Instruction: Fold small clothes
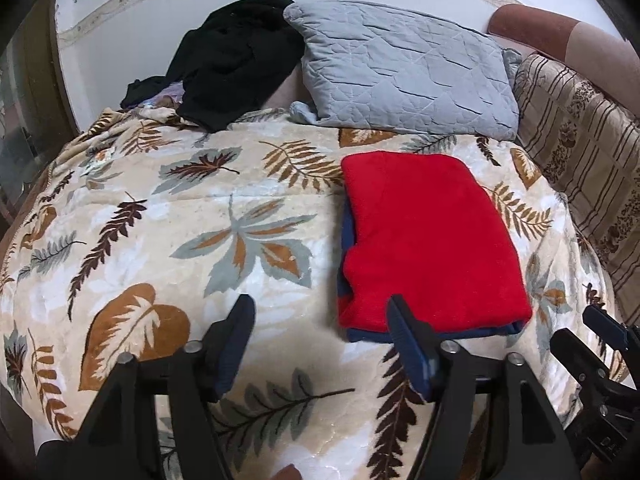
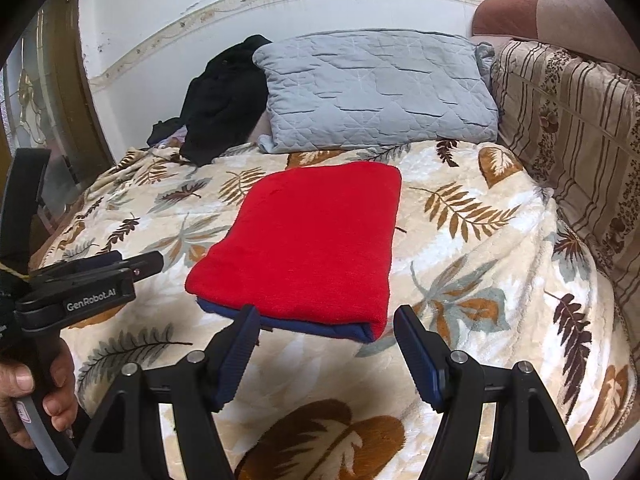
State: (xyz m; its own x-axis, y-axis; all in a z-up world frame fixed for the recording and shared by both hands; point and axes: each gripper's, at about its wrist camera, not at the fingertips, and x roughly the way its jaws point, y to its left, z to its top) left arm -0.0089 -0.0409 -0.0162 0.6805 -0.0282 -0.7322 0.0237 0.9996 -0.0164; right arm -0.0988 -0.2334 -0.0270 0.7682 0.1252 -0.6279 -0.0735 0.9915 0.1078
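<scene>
A red garment with a blue layer under it [image 1: 428, 240] lies folded into a flat rectangle on the leaf-patterned blanket [image 1: 200, 240]. It also shows in the right wrist view [image 2: 308, 248]. My left gripper [image 1: 320, 320] is open and empty, just short of the garment's near left corner. My right gripper [image 2: 326, 330] is open and empty, its fingers either side of the garment's near edge. The right gripper shows at the right edge of the left wrist view [image 1: 600, 344]. The left gripper shows at the left of the right wrist view [image 2: 132, 266].
A grey quilted pillow [image 1: 404, 72] and a heap of black clothes [image 1: 236, 60] lie at the head of the bed against the white wall. A striped brown cushion [image 2: 572, 128] stands along the right side. A wooden door frame [image 2: 60, 120] is at the left.
</scene>
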